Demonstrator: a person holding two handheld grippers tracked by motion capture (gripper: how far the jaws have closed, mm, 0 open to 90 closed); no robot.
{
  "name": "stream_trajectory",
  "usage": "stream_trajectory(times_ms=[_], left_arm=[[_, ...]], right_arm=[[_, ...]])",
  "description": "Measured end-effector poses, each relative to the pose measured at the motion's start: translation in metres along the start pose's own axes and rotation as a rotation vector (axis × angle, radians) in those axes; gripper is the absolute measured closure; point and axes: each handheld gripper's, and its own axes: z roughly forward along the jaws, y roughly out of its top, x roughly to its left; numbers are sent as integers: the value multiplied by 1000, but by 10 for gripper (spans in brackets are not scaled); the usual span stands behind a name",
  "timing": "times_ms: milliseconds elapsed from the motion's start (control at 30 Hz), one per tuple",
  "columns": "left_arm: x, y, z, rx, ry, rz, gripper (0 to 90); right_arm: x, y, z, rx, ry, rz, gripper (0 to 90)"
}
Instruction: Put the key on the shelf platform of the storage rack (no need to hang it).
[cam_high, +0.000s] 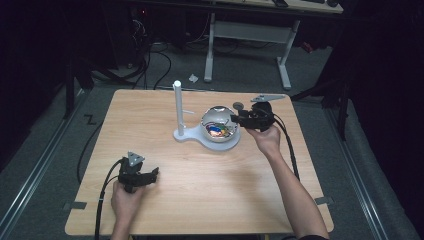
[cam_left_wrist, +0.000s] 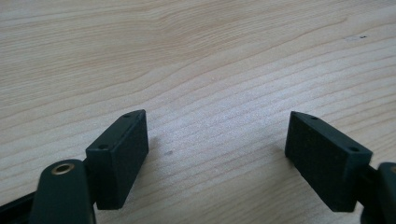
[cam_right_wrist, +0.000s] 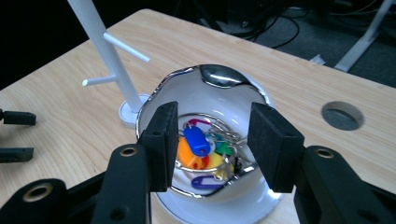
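so the right gripper is hovering jaws spread over the shiny bowl, which sits toward the tabletop's far edge next to a white peg stand, colourful key tags inside. left gripper near the front-left corner, jaws wide apart, gripping nothing

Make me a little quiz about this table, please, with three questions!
1. True or false: the left claw is holding something.
2. What lies inside the shiny bowl? A) coloured key tags B) marbles C) coins
3. Fill in: the white stand with pegs stands to the ____ of the bowl in the high view.

Key: 1 false, it is open over bare wooden table. 2 A, the right claw hovers open over the key tags. 3 left.
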Motion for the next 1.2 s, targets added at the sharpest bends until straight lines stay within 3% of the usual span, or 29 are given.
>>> stream_trajectory(times_ms=[233,467,667,767,900,967,1200], left_arm=[[0,0,0,0,0,0,219],[0,0,0,0,0,0,219],[0,0,0,0,0,0,219],[0,0,0,0,0,0,219],[0,0,0,0,0,0,219],[0,0,0,0,0,0,219],[0,0,0,0,0,0,219]], right_arm=[[-10,-8,-26,-28,-24,30,519],[-11,-15,-45,-53,-39,30,502],[-12,-23,-56,-42,-49,41,490],[-10,-27,-66,-74,-56,47,489],[-8,-36,-76,-54,-78,44,479],[-6,-40,-81,-78,-89,38,481],[1,-49,-92,-62,-122,34,477]])
